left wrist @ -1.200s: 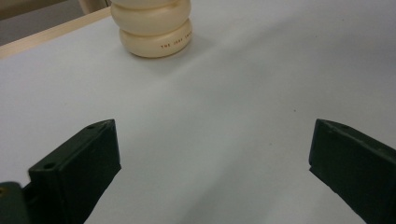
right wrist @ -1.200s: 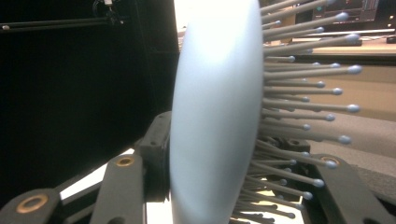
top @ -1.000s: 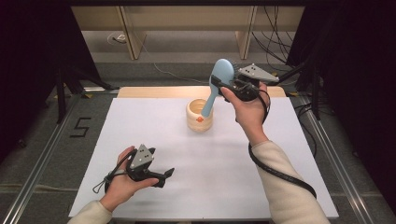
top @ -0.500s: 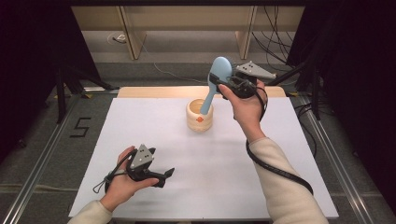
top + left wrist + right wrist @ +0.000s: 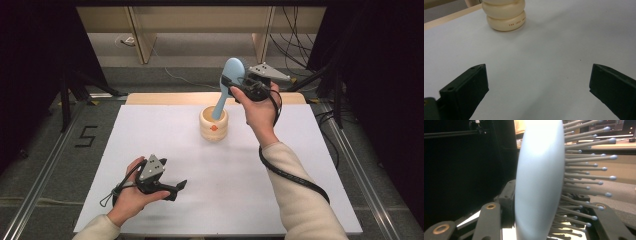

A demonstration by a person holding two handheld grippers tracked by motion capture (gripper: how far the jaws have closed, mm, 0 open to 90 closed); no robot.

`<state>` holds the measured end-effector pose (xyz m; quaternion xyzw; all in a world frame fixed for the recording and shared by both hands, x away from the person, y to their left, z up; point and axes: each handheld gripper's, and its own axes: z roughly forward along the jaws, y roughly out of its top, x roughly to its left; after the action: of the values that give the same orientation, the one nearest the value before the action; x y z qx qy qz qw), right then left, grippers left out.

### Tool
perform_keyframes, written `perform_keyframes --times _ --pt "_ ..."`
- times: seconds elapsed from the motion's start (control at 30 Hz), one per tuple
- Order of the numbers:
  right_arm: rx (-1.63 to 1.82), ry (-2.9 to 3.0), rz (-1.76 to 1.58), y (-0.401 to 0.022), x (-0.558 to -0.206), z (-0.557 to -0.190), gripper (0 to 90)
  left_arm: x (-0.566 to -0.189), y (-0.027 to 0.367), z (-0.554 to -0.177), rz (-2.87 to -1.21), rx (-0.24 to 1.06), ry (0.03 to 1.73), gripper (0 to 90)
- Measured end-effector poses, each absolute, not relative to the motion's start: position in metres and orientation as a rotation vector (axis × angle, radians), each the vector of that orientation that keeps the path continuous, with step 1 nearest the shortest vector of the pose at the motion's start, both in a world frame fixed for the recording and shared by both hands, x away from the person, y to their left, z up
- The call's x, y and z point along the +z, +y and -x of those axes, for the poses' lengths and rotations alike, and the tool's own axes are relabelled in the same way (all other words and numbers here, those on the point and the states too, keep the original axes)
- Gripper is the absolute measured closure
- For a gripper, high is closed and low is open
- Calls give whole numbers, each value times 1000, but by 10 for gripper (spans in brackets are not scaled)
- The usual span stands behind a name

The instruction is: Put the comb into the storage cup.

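Observation:
A light blue hairbrush [image 5: 233, 70] stands almost upright, head up, and its handle tip dips into the mouth of a cream ribbed cup [image 5: 213, 127] at the far middle of the white board. My right gripper [image 5: 231, 86] is shut on the brush just below the head. In the right gripper view the brush's back and bristles [image 5: 537, 182] stand between the jaws. My left gripper [image 5: 177, 189] rests in the hand on the near left of the board, open with nothing in it. The left gripper view shows wide-apart jaws [image 5: 536, 82] and the cup [image 5: 505, 15] farther off.
The white board [image 5: 300, 190] covers the tabletop, with a wooden strip [image 5: 170, 98] along its far edge. Metal rails run down both sides, and a "5" mark [image 5: 86, 136] lies to the left. The right gripper's black cable [image 5: 292, 175] trails along the forearm.
My right gripper has shifted slightly left with the brush, which now stands a bit more upright over the cup. The left gripper has stayed put.

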<state>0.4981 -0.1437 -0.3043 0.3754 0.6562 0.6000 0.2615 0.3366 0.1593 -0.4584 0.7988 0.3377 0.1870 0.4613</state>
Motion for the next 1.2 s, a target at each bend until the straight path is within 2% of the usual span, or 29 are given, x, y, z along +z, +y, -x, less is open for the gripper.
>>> perform_keyframes --times 1.2 --pt "1583 1775 -1051 -136 -313 -517 511 -460 158 -337 -1967 446 834 16"
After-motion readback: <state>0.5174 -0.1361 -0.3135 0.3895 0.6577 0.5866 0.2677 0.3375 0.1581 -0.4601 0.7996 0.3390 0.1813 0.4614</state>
